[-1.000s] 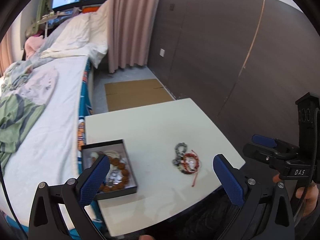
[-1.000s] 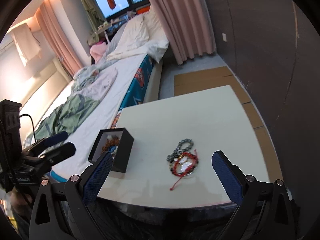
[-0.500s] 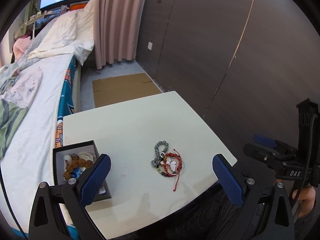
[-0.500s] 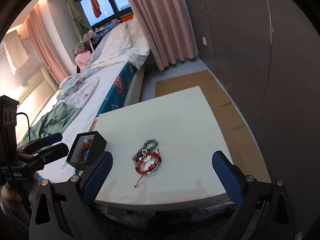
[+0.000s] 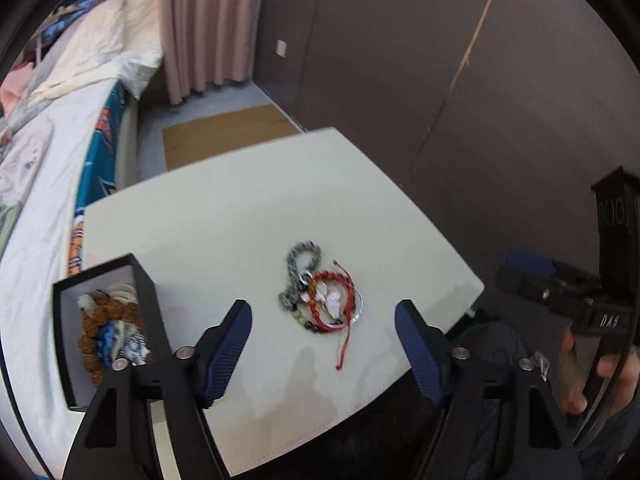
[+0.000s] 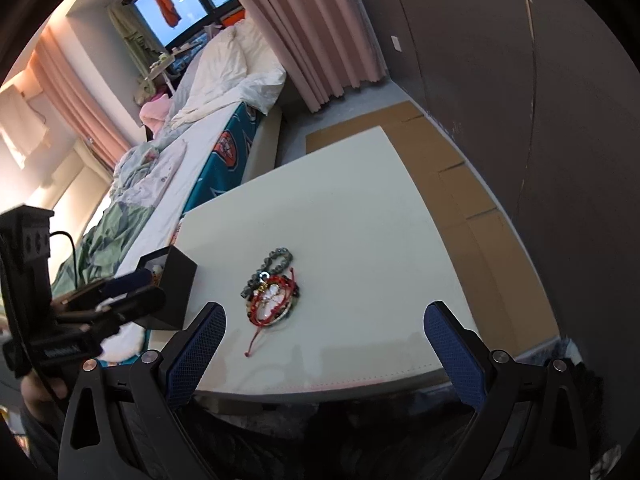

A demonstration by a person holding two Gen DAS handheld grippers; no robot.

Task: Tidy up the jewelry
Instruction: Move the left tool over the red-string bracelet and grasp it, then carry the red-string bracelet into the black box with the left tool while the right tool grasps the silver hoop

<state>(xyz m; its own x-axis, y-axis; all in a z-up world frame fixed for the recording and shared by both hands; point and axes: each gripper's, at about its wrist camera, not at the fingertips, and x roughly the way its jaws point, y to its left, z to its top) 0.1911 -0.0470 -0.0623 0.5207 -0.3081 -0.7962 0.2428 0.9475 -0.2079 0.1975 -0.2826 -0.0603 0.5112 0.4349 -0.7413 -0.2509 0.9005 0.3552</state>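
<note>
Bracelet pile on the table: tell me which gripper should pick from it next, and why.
Probably the left gripper. It is open and the bracelet pile sits centred just ahead of its fingertips, with the black box right beside it. The right gripper, also open, has the pile off toward its left finger.

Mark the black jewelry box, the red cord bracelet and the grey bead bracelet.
black jewelry box (image 5: 146, 300), left wrist view, right wall.
red cord bracelet (image 5: 334, 278), left wrist view, upper braided arc.
grey bead bracelet (image 6: 280, 258), right wrist view, bead loop.

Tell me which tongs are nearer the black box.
Left. The left tongs are right beside the black box; the right tongs hang farther right, past the bracelets.
</note>
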